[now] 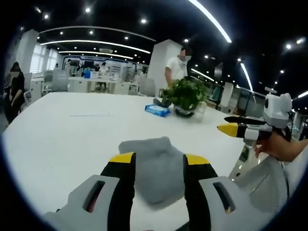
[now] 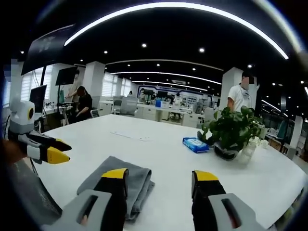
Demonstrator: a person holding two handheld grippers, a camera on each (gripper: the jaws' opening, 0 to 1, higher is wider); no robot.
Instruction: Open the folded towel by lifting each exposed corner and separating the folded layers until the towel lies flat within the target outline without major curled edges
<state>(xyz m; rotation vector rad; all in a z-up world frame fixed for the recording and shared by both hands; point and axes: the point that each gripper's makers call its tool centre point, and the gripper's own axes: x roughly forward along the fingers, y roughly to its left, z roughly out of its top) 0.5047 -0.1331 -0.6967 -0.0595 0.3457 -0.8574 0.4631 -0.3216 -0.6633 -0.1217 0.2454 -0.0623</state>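
In the left gripper view we see our left hand-held gripper point(image 1: 159, 161) with its yellow-tipped jaws spread wide, holding nothing. The folded grey towel point(image 1: 156, 166) lies on the white counter point(image 1: 72, 139) between and just beyond those jaws, near the counter's front edge. Our right hand-held gripper point(image 1: 230, 123) enters from the right of that view, held in a hand point(image 1: 279, 144) above the counter and apart from the towel; its yellow tips sit close together, but we cannot tell whether they fully meet.

In the right gripper view the right hand-held gripper point(image 2: 161, 175) stands wide open and empty, with the towel point(image 2: 118, 183) by its left jaw, still folded in layers. The left hand-held gripper point(image 2: 60, 150) shows at the left edge.

Further back on the counter sit a blue packet point(image 2: 196, 144) and a green potted plant point(image 2: 233, 130) just beside it. A person in a white shirt point(image 2: 239, 96) stands behind the plant.
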